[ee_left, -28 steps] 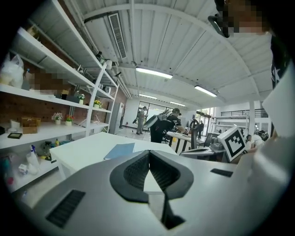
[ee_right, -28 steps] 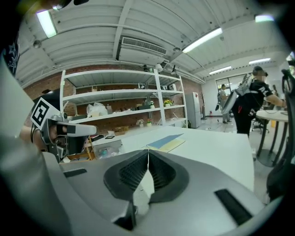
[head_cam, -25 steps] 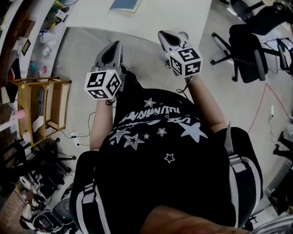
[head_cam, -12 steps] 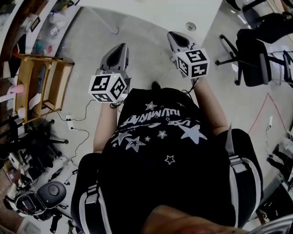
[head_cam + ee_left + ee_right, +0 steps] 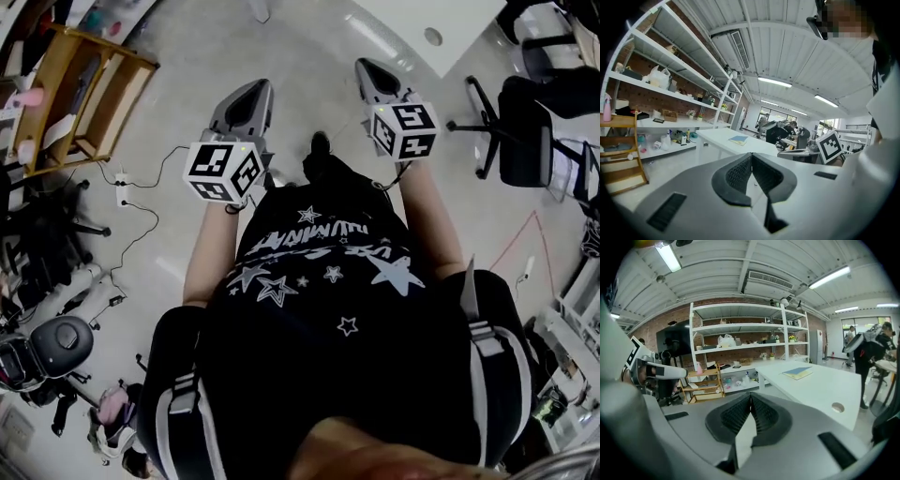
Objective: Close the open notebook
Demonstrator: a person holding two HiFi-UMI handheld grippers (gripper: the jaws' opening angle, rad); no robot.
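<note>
A blue notebook point(image 5: 738, 139) lies flat on a white table point(image 5: 722, 140), far ahead of both grippers; it also shows in the right gripper view, notebook point(image 5: 799, 372) on table point(image 5: 825, 390). From here I cannot tell whether it lies open. In the head view only the table's corner point(image 5: 422, 23) shows at top right, and the notebook is out of frame. My left gripper point(image 5: 253, 89) and right gripper point(image 5: 367, 67) are held side by side over bare floor, well short of the table. The left gripper point(image 5: 751, 155) and right gripper point(image 5: 751, 397) are both shut with nothing between the pads.
A wooden step shelf point(image 5: 84, 84) stands at upper left, with cables and a power strip point(image 5: 122, 187) on the floor beside it. Black office chairs point(image 5: 525, 131) stand at right. White wall shelving point(image 5: 740, 343) runs behind the table. A person with a backpack point(image 5: 867, 348) stands at the table's far side.
The table has slid toward the top right of the head view and the notebook has left it. Both grippers, still shut, now hang over bare floor farther from the table.
</note>
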